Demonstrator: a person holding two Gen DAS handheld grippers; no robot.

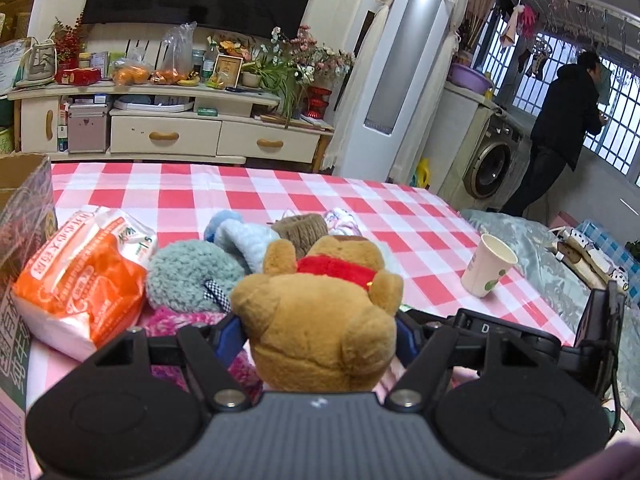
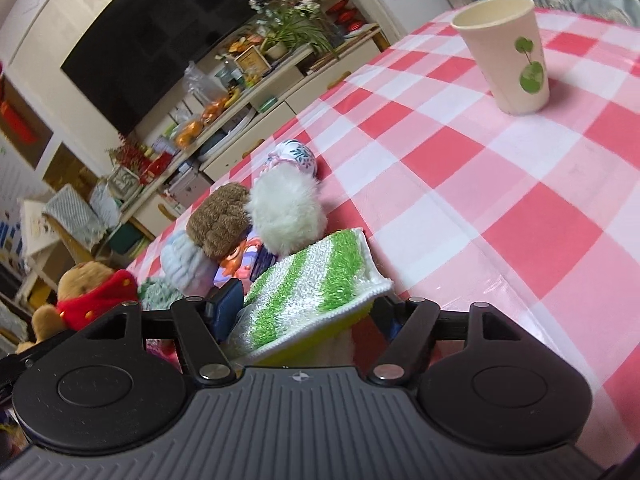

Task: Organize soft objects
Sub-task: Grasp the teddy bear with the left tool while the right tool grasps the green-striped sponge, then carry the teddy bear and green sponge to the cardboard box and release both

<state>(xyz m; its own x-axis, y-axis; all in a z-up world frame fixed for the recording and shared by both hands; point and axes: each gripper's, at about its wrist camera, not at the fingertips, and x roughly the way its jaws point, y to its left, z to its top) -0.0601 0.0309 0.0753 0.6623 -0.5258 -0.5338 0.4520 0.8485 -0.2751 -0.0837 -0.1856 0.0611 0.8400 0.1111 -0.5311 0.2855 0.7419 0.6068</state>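
My left gripper (image 1: 320,330) is shut on a brown teddy bear (image 1: 320,320) with a red scarf, its blue pads pressed against the bear's sides. The right wrist view shows the same bear (image 2: 92,292) at the far left. A green-and-white striped scrub sponge (image 2: 312,288) lies tilted between the fingers of my right gripper (image 2: 310,316), which stands open around it. Beyond both grippers is a pile of soft things: a teal fluffy piece (image 1: 192,276), a light blue one (image 1: 244,240), a brown plush (image 2: 220,220), a white furry ball (image 2: 286,216) and a patterned ball (image 2: 294,158).
An orange-and-white packet (image 1: 84,276) lies left of the pile, beside a cardboard box (image 1: 24,208). A paper cup (image 2: 508,52) stands to the right on the red-checked tablecloth (image 2: 520,220). A person (image 1: 560,128) stands at the far window. A TV cabinet (image 1: 168,132) lies behind the table.
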